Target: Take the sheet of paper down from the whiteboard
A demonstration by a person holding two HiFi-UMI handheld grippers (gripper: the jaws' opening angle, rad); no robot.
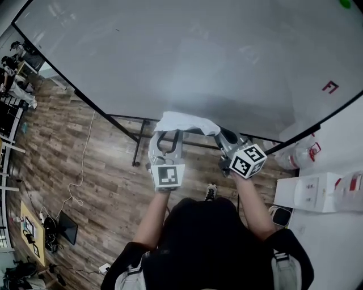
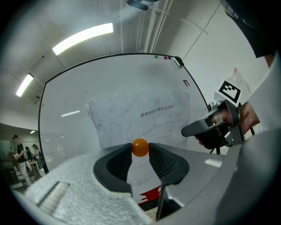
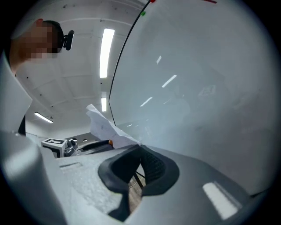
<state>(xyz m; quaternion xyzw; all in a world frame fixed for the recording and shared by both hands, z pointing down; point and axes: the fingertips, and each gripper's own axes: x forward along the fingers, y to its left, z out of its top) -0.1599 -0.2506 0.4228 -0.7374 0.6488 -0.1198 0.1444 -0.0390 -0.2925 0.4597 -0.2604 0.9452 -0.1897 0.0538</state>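
The whiteboard [image 1: 187, 56] fills the upper head view. A creased white sheet of paper [image 1: 184, 122] hangs at its lower edge, between my two grippers. My right gripper [image 1: 220, 135] is shut on the sheet's edge; in the right gripper view the jaws [image 3: 139, 148] pinch a corner and the paper [image 3: 103, 125] folds away from the board. My left gripper [image 1: 169, 133] is shut on a small orange round magnet [image 2: 140, 147], in front of the printed sheet [image 2: 140, 116]. The right gripper [image 2: 210, 128] shows at the sheet's right side.
A red mark [image 1: 330, 86] and a green magnet [image 1: 345, 3] are on the board's right part. The board's stand legs [image 1: 139, 144] rest on a wooden floor with a cable [image 1: 82, 164]. White boxes [image 1: 317, 192] sit at the right.
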